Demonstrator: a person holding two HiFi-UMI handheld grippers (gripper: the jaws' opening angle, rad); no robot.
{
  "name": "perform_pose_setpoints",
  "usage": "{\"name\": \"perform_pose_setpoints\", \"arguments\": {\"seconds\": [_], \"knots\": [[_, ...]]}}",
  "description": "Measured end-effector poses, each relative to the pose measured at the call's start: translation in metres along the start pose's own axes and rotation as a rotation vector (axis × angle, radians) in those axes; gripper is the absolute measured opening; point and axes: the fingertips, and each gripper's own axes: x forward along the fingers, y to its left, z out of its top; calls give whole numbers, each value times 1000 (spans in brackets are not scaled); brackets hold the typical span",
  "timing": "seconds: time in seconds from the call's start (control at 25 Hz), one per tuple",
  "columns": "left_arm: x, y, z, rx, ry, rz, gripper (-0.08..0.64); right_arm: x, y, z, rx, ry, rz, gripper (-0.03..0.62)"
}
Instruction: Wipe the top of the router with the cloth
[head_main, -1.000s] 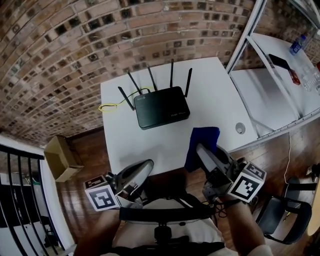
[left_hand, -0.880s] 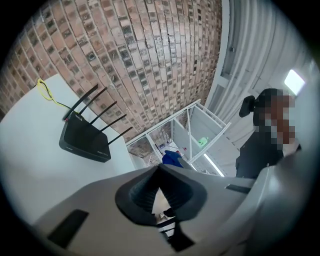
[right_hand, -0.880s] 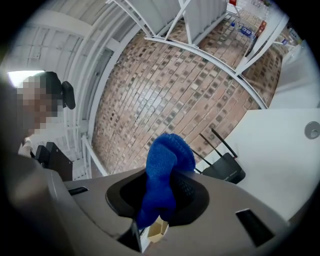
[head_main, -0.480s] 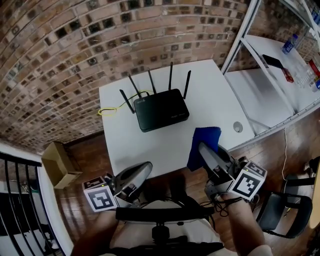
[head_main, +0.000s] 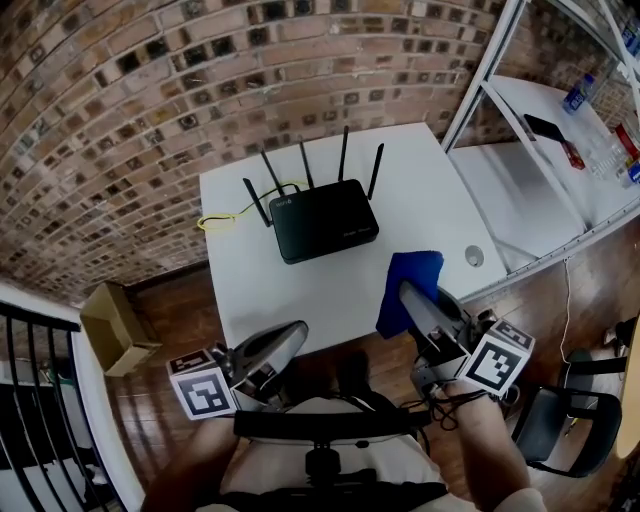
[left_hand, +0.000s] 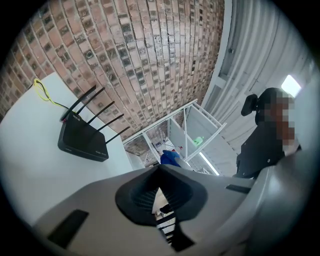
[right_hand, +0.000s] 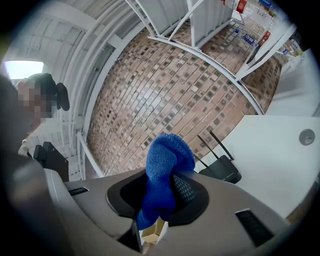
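A black router (head_main: 322, 219) with several upright antennas lies on the white table (head_main: 300, 290), toward its back; it also shows in the left gripper view (left_hand: 82, 140) and the right gripper view (right_hand: 220, 171). My right gripper (head_main: 408, 295) is shut on a blue cloth (head_main: 409, 277), which hangs at the table's front right edge, apart from the router. The cloth (right_hand: 162, 175) sticks up between the jaws in the right gripper view. My left gripper (head_main: 297, 332) is shut on nothing, low at the table's front left edge.
A yellow cable (head_main: 222, 211) loops behind the router at the left. A round grommet (head_main: 474, 257) sits in the table's right side. A white metal shelf (head_main: 540, 150) with small items stands at the right, a cardboard box (head_main: 112, 325) on the floor at left.
My right gripper and the cloth have edged slightly forward and right over the table's front edge. The left gripper has hardly moved.
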Motion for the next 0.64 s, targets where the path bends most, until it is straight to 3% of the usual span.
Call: {"name": "perform_pose_setpoints", "arguments": {"seconds": [0.64], "knots": [[-3, 3, -12, -10, 13, -12, 11, -6, 0, -14, -10, -7, -22, 109]]}}
